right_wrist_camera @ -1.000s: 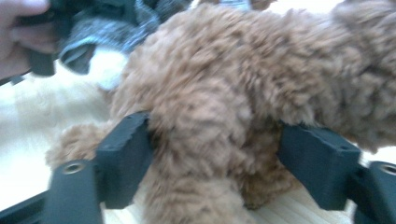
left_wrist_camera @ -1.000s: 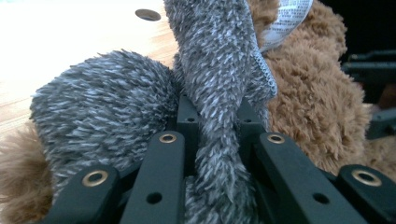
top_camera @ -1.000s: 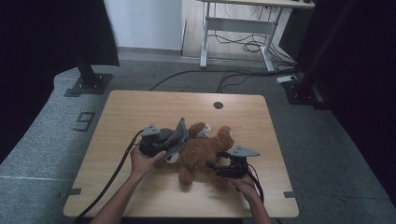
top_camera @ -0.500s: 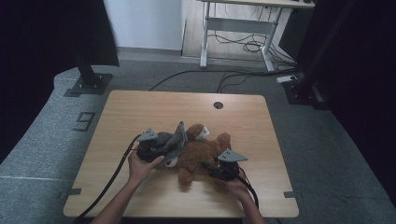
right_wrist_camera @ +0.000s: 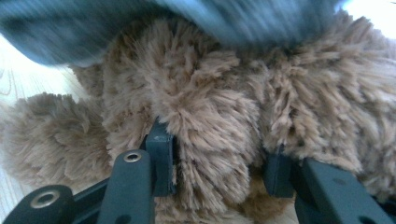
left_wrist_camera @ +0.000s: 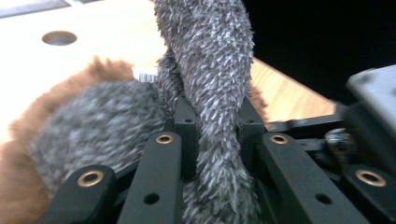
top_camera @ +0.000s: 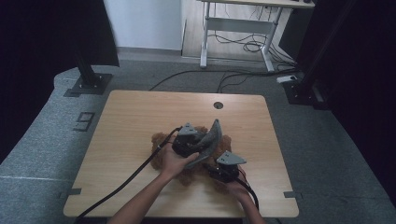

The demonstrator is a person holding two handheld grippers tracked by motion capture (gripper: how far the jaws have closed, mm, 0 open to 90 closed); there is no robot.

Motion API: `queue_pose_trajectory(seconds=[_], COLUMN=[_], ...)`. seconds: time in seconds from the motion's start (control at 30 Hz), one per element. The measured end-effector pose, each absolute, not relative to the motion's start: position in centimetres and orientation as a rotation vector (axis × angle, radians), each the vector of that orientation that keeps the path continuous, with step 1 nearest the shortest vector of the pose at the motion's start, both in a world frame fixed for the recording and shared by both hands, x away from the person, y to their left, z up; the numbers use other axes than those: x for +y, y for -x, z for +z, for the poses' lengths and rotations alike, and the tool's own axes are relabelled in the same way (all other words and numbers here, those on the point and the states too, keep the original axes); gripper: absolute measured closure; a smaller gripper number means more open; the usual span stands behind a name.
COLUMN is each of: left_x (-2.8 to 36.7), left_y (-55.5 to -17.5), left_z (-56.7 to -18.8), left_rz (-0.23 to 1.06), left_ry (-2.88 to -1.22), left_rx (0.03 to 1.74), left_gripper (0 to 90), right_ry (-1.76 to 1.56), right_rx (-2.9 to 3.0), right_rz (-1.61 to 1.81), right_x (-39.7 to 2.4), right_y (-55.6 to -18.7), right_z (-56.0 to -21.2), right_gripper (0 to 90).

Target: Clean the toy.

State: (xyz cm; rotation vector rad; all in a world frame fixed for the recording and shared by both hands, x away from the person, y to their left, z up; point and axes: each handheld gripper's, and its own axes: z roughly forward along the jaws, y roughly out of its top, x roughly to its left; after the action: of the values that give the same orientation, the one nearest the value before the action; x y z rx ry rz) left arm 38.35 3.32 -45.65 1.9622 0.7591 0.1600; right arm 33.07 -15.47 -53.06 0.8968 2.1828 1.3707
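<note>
Grippers both clamped on soft fabric over a brown plush toy at the near middle of the table.
High view: brown plush toy (top_camera: 187, 163) lay on the wooden table (top_camera: 135, 121), nearer the front edge than the back, roughly centred between the side edges. Left gripper (top_camera: 198, 144) sat over it, grasping a grey furry piece (top_camera: 211, 140) that stuck up and curved. Right gripper (top_camera: 219, 170) just right of it, low on the toy's near side, jaws just closing.
Left gripper view: jaws clenched tight on the grey furry piece (left_wrist_camera: 219, 116), which rose between them; brown fur (left_wrist_camera: 28, 140) to the left, table hole (left_wrist_camera: 59, 37) beyond.
Right gripper view: jaws pinched a tuft of the brown plush toy (right_wrist_camera: 210, 135), pads sunk in the fur; blurred grey above.
</note>
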Motion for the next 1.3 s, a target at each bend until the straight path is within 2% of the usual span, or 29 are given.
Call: queue_pose_trajectory(seconds=[0.23, 0.43, 0.63, 0.9, 1.1, 1.3], left_x=[3.6, 7.6, 12.9, 17.8, 21.9, 23.4], left_y=[-37.9, -37.9, -38.0, -37.9, -39.3, -40.2], left_z=[-46.1, -46.9, -47.2, -46.8, -48.7, -51.3], left_rz=[0.234, 0.291, 0.244, 0.291, 0.266, 0.181], left_ry=[-1.989, -1.947, -1.874, -1.829, -1.793, -1.792], left_rx=[0.749, 0.818, 0.884, 0.968, 1.127, 1.208], left_gripper=[76.9, 77.0, 77.3, 77.1, 76.9, 77.0], right_ry=[-0.882, -0.889, -0.863, -0.861, -0.866, -0.866], right_rx=[2.182, 2.182, 2.189, 2.19, 2.19, 2.191], right_rz=[1.343, 1.356, 1.362, 1.367, 1.38, 1.381], right_x=[-15.4, -15.5, -15.4, -15.5, -15.6, -15.7], right_y=[-33.0, -33.1, -33.0, -32.9, -33.0, -33.0], right_z=[-53.2, -53.2, -53.2, -53.3, -53.3, -53.3], right_gripper=[55.7, 55.7, 56.0, 56.0, 56.0, 56.1])
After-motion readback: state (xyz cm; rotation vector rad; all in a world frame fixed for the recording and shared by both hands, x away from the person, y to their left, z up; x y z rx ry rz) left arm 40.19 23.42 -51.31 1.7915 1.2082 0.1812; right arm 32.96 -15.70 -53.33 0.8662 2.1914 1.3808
